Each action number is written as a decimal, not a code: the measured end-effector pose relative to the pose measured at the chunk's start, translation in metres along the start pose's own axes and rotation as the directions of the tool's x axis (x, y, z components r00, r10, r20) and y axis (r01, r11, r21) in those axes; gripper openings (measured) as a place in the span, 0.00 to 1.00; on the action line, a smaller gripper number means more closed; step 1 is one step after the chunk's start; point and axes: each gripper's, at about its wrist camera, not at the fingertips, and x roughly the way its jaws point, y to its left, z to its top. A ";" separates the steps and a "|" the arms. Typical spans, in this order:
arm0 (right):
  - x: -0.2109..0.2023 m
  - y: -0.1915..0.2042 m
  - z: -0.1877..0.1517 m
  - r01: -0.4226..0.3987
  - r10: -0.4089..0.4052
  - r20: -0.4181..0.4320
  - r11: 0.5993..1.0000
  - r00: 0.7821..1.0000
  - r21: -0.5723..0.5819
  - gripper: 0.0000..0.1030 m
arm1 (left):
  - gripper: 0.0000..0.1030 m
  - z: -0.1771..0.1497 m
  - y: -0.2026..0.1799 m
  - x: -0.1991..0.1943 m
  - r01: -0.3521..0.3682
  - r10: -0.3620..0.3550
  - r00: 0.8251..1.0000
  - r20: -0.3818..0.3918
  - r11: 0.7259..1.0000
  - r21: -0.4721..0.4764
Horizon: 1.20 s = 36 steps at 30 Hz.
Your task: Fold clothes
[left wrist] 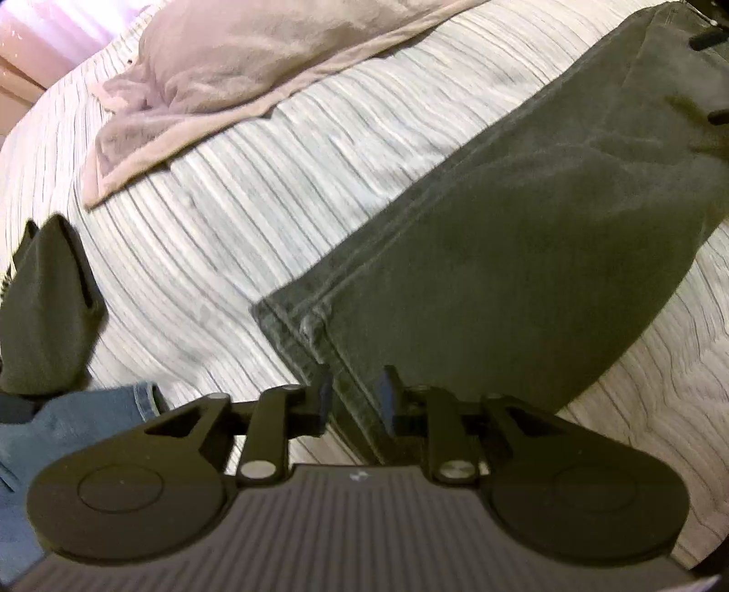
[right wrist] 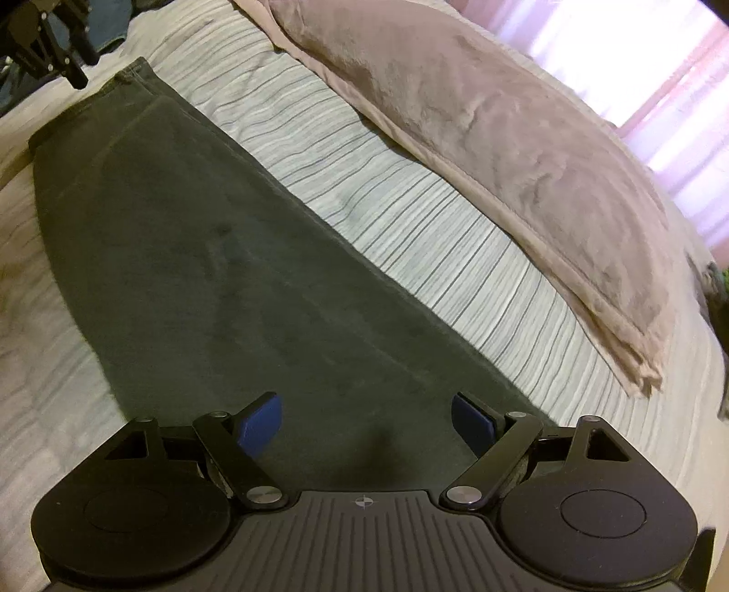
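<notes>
Dark olive-green trousers [left wrist: 515, 218] lie stretched flat on the striped bed cover [left wrist: 255, 214], folded lengthwise leg on leg. My left gripper [left wrist: 355, 396] hovers at the hem end, jaws narrowly apart with the side seam between them, not clamped. My right gripper [right wrist: 367, 419] is wide open over the other end of the trousers [right wrist: 218, 273], blue pads [right wrist: 262, 426] apart. The left gripper [right wrist: 50, 41] shows far off at the hem in the right wrist view; the right gripper's fingers [left wrist: 711, 38] show at the top right edge of the left wrist view.
A pinkish-grey fleece blanket [left wrist: 218, 68] lies along the far side of the bed, also in the right wrist view [right wrist: 524, 150]. Folded dark garment [left wrist: 41, 305] and blue jeans [left wrist: 68, 423] sit left of my left gripper. Bright curtained window [right wrist: 638, 54] behind.
</notes>
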 end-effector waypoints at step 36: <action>0.055 -0.159 -0.039 -0.227 0.179 -0.207 0.943 0.962 -0.243 0.00 | 0.00 0.019 0.005 0.007 0.045 -0.058 0.997 0.058 0.978 0.203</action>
